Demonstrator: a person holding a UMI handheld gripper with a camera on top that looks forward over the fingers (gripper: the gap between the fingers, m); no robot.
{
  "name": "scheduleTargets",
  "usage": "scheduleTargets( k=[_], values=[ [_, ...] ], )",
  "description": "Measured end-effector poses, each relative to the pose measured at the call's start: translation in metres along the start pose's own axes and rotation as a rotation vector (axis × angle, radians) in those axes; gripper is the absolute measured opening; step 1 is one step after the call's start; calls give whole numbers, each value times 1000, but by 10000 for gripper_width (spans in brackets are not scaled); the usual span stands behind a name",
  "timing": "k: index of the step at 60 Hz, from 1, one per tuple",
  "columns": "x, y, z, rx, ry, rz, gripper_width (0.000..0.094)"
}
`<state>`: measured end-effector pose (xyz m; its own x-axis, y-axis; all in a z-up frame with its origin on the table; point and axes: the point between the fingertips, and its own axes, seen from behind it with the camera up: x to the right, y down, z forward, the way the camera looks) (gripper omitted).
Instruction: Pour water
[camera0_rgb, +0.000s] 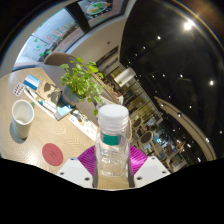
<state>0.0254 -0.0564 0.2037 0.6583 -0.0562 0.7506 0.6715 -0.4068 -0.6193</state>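
Note:
A clear plastic water bottle (113, 145) with a white cap and a green neck band stands between my fingers. My gripper (113, 163) is shut on the bottle: both magenta pads (88, 158) press on its sides. The whole view is tilted, with the bottle held above the wooden table (45, 125). A white cup (22, 118) stands on the table, off to the left beyond the fingers. The water level in the bottle is hard to read.
A potted green plant (80, 80) stands on the table just beyond the bottle. A round red coaster (52, 153) lies near the left finger. Papers and small items (30, 88) lie at the far left. Ceiling lights (187, 25) and a dark room lie beyond.

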Motion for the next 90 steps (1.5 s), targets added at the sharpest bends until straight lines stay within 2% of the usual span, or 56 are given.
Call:
scheduleTargets(
  k=[10,18,29,41,51,68,90],
  values=[
    [-14,-82,-5,118,102,-417,406],
    [-61,-118,-6,205,129,-755,404],
    [-114,-112,5,217,145,-1180,404],
    [-132,-100,6,242,134,-1346,405],
    [-117,-98,2,234,77,-1148,405],
    [-78,-92,-14,193,-180,-330,413],
    [-153,-15,23,-42,-533,571,413]
  ],
)
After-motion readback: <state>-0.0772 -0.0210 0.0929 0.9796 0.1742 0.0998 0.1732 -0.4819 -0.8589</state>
